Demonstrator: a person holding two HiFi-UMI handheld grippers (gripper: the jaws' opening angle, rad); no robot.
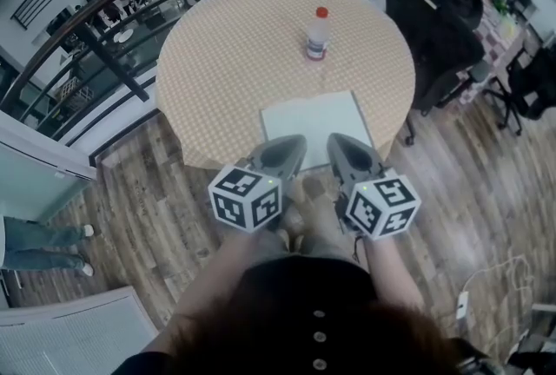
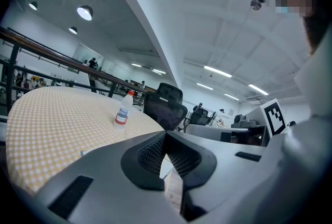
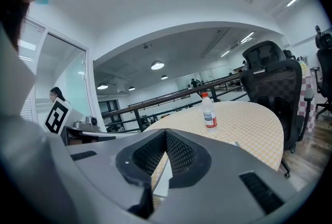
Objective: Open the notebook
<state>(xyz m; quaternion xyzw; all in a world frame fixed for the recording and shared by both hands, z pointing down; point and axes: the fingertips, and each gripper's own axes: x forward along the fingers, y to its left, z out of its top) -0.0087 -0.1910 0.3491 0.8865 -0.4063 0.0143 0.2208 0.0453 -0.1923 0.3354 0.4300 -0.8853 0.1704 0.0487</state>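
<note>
Wood-plank floor surrounds a round table covered in a tan checked cloth. At far left a dark railing curves behind the table. Left gripper, at the near table edge, points toward the far side; in the left gripper view its jaws meet at the tips with nothing gripped, and a pale strip of page or cloth shows through the gap behind them. Notebook lies flat on the near part of the table, a plain white face up, its near edge just under both gripper tips; whether either tip touches it cannot be told. Bottle, clear with a red cap, stands upright farther in, well apart from the notebook. Right gripper sits just beside the left one, pointing the same way; in the right gripper view its jaws are closed and empty. Chair, black, stands at the far right of the table.
</note>
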